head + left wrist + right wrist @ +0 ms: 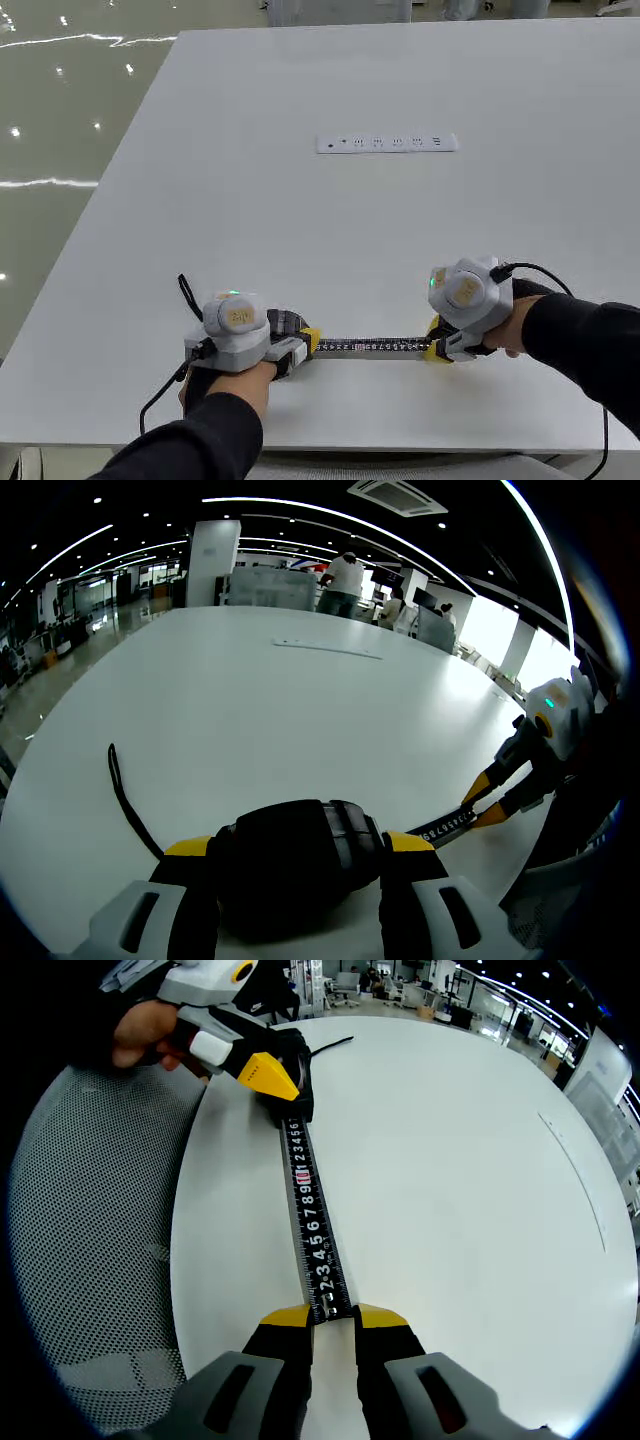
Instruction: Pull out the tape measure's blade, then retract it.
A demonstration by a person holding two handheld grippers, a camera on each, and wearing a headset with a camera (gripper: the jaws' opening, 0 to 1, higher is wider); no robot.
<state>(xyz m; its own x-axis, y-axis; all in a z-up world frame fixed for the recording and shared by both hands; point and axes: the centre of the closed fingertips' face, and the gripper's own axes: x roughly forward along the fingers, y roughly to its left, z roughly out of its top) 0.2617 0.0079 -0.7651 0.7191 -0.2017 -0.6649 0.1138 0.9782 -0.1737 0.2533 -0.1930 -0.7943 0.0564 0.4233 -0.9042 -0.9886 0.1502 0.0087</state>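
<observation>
The black tape measure case [290,865] sits clamped between my left gripper's [300,848] yellow-tipped fingers, near the table's front edge [288,340]. Its black blade [315,1230] with white numbers runs flat over the table [372,346] from the case [292,1080] to my right gripper [331,1314], which is shut on the blade's end. In the head view the left gripper [300,345] is on the left and the right gripper [437,345] on the right. A thin black wrist strap [125,800] trails from the case across the table.
The white table [380,220] stretches far ahead, with a white power strip [387,143] flush in its middle. A grey mesh chair seat [95,1240] lies below the table's near edge. People stand at desks in the far background [345,580].
</observation>
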